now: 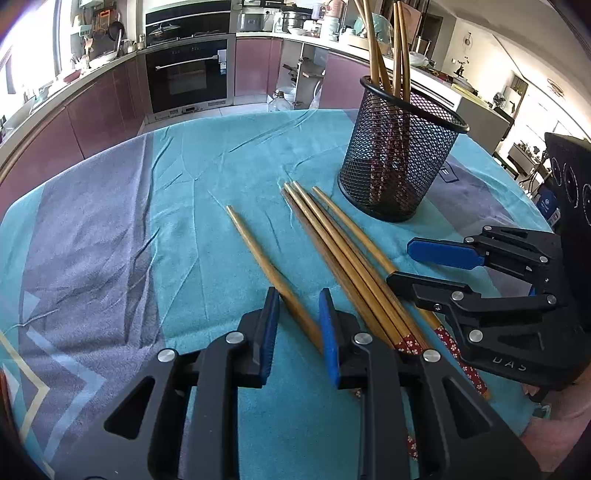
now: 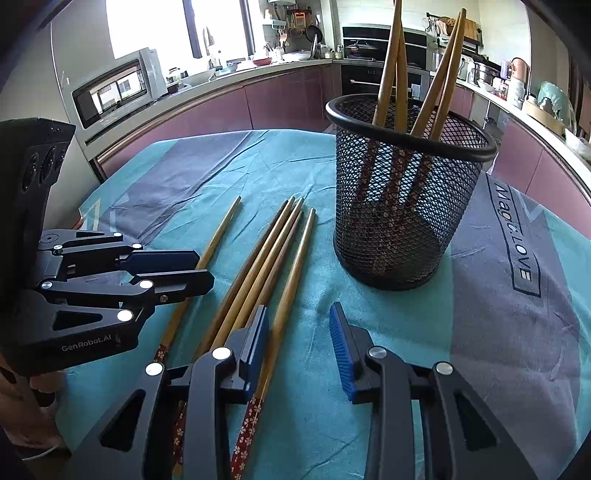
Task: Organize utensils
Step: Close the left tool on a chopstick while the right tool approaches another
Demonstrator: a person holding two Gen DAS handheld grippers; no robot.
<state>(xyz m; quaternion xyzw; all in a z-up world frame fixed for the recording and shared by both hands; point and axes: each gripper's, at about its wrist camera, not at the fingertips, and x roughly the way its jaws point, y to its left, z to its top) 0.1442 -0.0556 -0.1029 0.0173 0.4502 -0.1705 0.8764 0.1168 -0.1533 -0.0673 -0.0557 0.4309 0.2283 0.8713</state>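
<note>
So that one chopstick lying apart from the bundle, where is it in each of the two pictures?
Left wrist view: the lone chopstick runs up from between the left gripper toward the centre, left of the bundle.
Right wrist view: the lone chopstick lies at centre-left, passing under the left gripper.
Shared landmark: the black mesh cup, right of the chopsticks in both.

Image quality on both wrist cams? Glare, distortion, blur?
Left wrist view: window blown out, strong fisheye bend at the counter, chopsticks sharp. Right wrist view: window overexposed, dark vignette in the corners, mesh holder in focus.
</note>
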